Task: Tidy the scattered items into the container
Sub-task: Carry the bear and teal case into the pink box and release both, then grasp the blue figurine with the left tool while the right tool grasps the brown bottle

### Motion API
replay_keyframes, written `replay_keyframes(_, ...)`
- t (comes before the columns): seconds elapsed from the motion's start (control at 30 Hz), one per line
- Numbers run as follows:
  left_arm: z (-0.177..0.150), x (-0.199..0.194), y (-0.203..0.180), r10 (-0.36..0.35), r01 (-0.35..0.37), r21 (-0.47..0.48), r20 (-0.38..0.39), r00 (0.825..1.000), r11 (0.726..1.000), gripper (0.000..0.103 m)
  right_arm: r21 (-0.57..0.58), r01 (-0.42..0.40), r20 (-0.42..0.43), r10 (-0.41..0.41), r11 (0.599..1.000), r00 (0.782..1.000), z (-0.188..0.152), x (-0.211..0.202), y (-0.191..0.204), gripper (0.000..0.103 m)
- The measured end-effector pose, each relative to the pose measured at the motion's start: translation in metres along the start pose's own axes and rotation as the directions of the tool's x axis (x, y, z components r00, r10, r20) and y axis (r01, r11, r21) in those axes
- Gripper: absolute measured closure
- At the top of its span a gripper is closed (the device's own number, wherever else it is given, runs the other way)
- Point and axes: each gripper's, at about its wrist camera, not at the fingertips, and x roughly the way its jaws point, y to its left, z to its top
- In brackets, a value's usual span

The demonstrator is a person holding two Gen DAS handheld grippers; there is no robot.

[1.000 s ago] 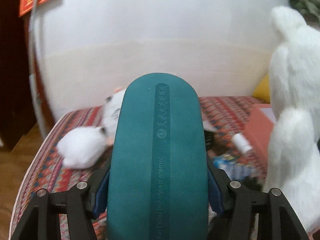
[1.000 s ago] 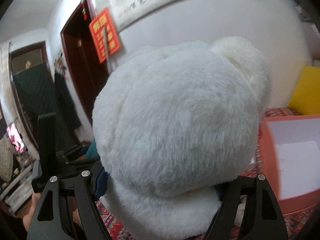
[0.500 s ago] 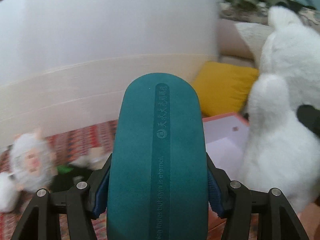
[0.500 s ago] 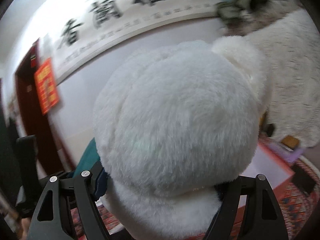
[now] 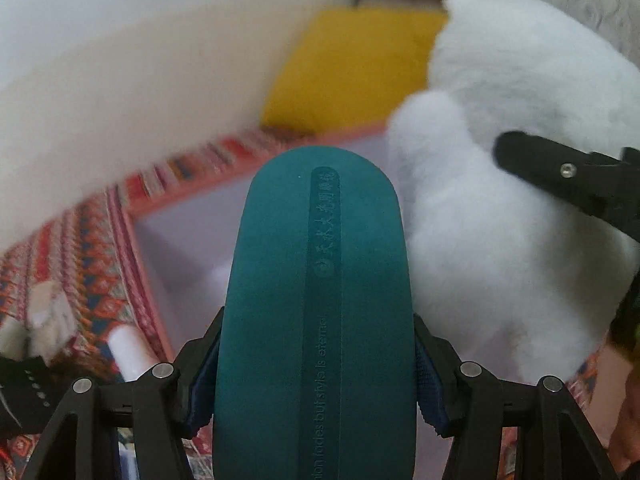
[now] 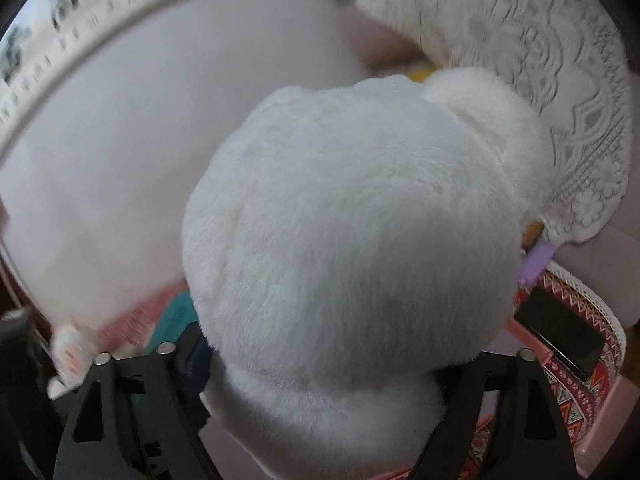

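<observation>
The light is soft and rather dim indoor light, with no hard shadows and no glare; only a gentle grey shade lies on the lower side of the white plush toy point(image 6: 352, 240). Both views have strong fisheye bending at the edges, and the right wrist view has dark corners. Motion blur smears the far wall point(image 5: 120, 60), the patterned cloth point(image 5: 80, 248) at the left and the calligraphy strip point(image 6: 48, 24), while the near teal case point(image 5: 316, 320) stays sharp.
</observation>
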Motion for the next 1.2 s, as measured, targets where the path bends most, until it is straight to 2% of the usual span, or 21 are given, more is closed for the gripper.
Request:
replay_keyframes(0.1,0.001,-0.006,0.004,-0.008,0.009,-0.015,0.061,0.998,1.0,0.02,0.005,0.065,-0.097,-0.064,0.998,0.993,-0.007,0.019,-0.014,0.007)
replay_keyframes(0.13,0.002,-0.014,0.005,-0.005,0.007,-0.02,0.094,0.996,1.0,0.012,0.001,0.09,-0.116,-0.089,0.996,0.989,-0.008,0.022,-0.018,0.006)
replay_keyframes(0.17,0.002,-0.021,0.008,-0.006,0.009,-0.027,0.121,0.993,1.0,0.006,-0.015,0.117,-0.094,-0.117,0.993,0.989,-0.006,0.015,-0.02,0.006)
replay_keyframes(0.23,0.003,-0.034,0.013,-0.011,0.017,-0.037,0.144,0.99,0.999,0.005,-0.04,0.17,-0.05,-0.172,0.985,0.984,-0.002,0.002,-0.023,0.001)
replay_keyframes(0.3,0.003,-0.046,0.016,-0.011,0.018,-0.044,0.16,0.987,0.999,0.005,-0.017,0.208,0.005,-0.208,0.978,0.978,-0.001,-0.012,-0.012,0.001)
replay_keyframes(0.37,0.001,-0.059,0.016,0.002,0.006,-0.045,0.167,0.986,0.999,0.005,0.014,0.217,0.055,-0.217,0.976,0.975,0.0,-0.027,0.0,0.001)
replay_keyframes(0.43,-0.006,-0.073,0.023,0.017,-0.009,-0.047,0.173,0.985,0.999,0.005,0.029,0.19,0.113,-0.192,0.981,0.975,0.0,-0.054,0.041,0.001)
replay_keyframes(0.47,-0.01,-0.082,0.027,0.031,-0.022,-0.052,0.174,0.984,0.998,0.005,0.022,0.176,0.128,-0.177,0.984,0.976,-0.002,-0.06,0.049,0.001)
replay_keyframes(0.6,-0.032,-0.112,0.044,0.083,-0.068,-0.09,0.173,0.981,0.994,0.005,-0.078,0.061,0.164,-0.047,0.995,0.985,-0.02,-0.094,0.111,0.0)
replay_keyframes(0.7,-0.059,-0.142,0.066,0.129,-0.105,-0.147,0.17,0.977,0.984,0.005,-0.143,-0.071,0.128,0.089,0.987,0.988,-0.044,-0.11,0.161,0.0)
replay_keyframes(0.77,-0.084,-0.162,0.086,0.168,-0.137,-0.192,0.155,0.974,0.972,0.005,-0.204,-0.175,0.064,0.191,0.963,0.979,-0.063,-0.113,0.2,0.0)
replay_keyframes(0.87,-0.127,-0.184,0.12,0.244,-0.213,-0.245,0.106,0.964,0.946,0.005,-0.294,-0.289,-0.053,0.286,0.911,0.957,-0.102,-0.108,0.257,0.0)
replay_keyframes(1.0,-0.19,-0.202,0.174,0.363,-0.346,-0.287,0.003,0.932,0.893,0.005,-0.359,-0.382,-0.222,0.32,0.852,0.921,-0.156,-0.086,0.311,0.0)
replay_keyframes(1.07,-0.219,-0.208,0.202,0.409,-0.404,-0.307,-0.051,0.911,0.862,0.005,-0.374,-0.438,-0.315,0.332,0.818,0.889,-0.183,-0.07,0.337,0.0)
replay_keyframes(1.17,-0.267,-0.21,0.246,0.448,-0.467,-0.342,-0.137,0.883,0.815,0.005,-0.348,-0.516,-0.447,0.345,0.783,0.825,-0.223,-0.045,0.373,0.0)
replay_keyframes(1.2,-0.28,-0.208,0.259,0.456,-0.483,-0.351,-0.162,0.875,0.802,0.005,-0.318,-0.54,-0.489,0.353,0.779,0.798,-0.232,-0.033,0.376,0.0)
